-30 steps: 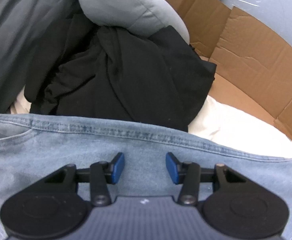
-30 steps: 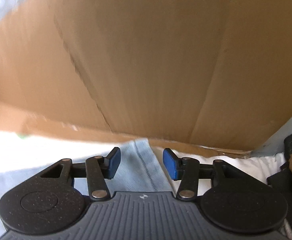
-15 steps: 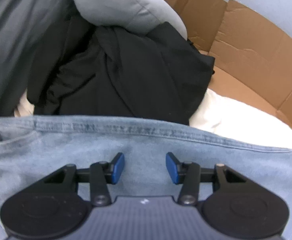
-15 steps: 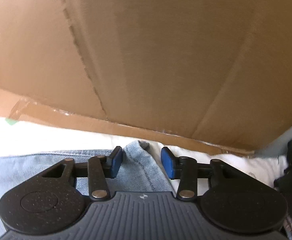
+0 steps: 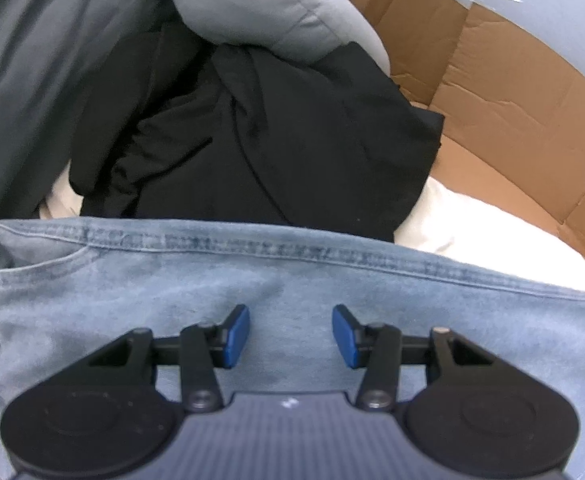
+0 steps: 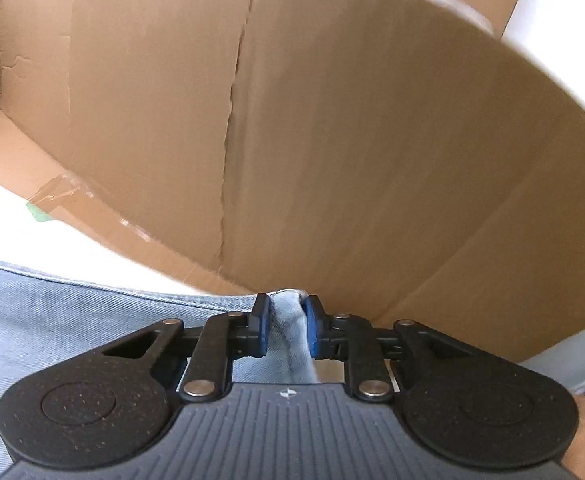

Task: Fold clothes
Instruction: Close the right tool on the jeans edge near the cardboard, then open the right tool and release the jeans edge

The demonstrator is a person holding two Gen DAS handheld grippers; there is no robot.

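Right wrist view: my right gripper (image 6: 285,330) is closing on the jeans (image 6: 72,320) corner to lift it; my left gripper (image 5: 290,336) hangs open above the denim.

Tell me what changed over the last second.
The right hand-held gripper rolled and is closing its jaws on a bunched corner of the light denim garment. The left hand-held gripper stayed open over the denim; the black clothes are unmoved.
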